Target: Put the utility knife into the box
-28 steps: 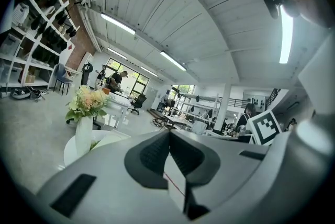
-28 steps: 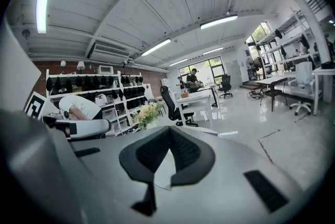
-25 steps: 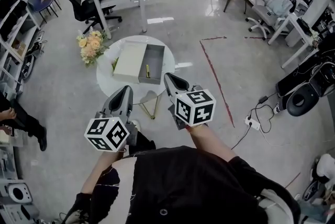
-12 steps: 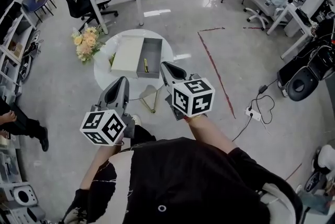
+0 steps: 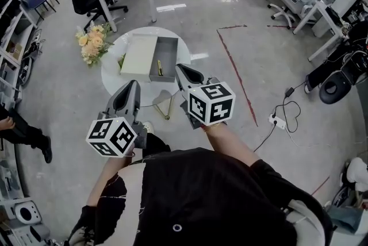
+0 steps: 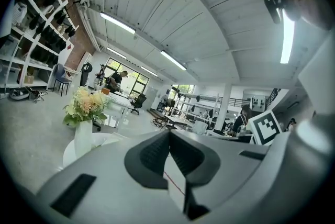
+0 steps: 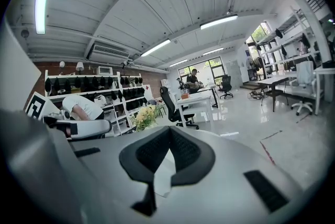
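Your left gripper (image 5: 132,88) and right gripper (image 5: 183,72) both have jaws pressed together, empty. The knife (image 5: 159,69) lies in the box (image 5: 169,50) ahead of them.

I see both tools as smooth, matt grey plastic. The left hand-held gripper (image 6: 168,139) and the right hand-held gripper (image 7: 170,131) carry black pads (image 7: 152,150) with a fine ribbed, rubbery-looking face. The marker cube (image 5: 211,104) looks matt white with black print. The box (image 5: 168,54) reads as dull grey and its lid (image 5: 138,55) as matt cream, like card. The table (image 5: 115,81) has a smooth, glossy white top. The floor (image 5: 241,15) is polished and reflects the lights. The utility knife (image 5: 160,69) is too small for me to tell its material.
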The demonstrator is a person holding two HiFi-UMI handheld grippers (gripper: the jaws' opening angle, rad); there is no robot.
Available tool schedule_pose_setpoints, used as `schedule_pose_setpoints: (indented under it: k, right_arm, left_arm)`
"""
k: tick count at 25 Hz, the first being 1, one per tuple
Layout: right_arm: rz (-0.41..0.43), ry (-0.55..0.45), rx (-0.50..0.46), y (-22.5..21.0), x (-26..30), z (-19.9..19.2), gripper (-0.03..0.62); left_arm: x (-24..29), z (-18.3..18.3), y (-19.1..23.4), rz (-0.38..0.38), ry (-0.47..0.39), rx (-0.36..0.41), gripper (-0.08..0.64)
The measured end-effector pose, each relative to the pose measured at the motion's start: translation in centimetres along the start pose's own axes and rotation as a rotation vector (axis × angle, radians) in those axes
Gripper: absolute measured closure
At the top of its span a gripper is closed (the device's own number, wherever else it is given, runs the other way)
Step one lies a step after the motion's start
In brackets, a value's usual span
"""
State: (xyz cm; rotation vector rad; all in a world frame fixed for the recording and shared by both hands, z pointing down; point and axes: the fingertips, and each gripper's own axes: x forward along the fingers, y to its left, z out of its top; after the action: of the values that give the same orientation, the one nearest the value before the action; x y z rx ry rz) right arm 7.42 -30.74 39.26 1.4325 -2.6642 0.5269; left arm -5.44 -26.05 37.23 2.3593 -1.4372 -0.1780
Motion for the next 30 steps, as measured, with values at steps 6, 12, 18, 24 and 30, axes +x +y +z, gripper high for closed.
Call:
schedule_pose_setpoints:
  k: [6,12,18,24,30]
  right_arm:
    - [-0.004,0.013,-0.005,-0.2,0.4,-0.3,0.588]
    - [-0.005,-0.011,0.047,-0.7,0.0,0.2,0.588]
    - [-0.008,0.009,0.007,-0.4,0.0,-0.3,0.588]
    - [-0.003,0.018,-0.005,0.0,0.0,-0.4,0.588]
    - [-0.002,0.028,-0.020,0.3,0.0,-0.7,0.588]
  left_arm:
    - [0.2,-0.2,0.4,0.007,0.002,-0.009,0.549]
    - [0.2,-0.4,0.3,0.009,0.003,-0.014,0.549]
    - [0.1,-0.5,0.2,0.008,0.003,-0.013,0.549]
    - [-0.2,-0.4,0.2,0.006,0.005,-0.013,0.549]
    - [-0.4,-0.5,0.3,0.005,0.000,-0.012,0.549]
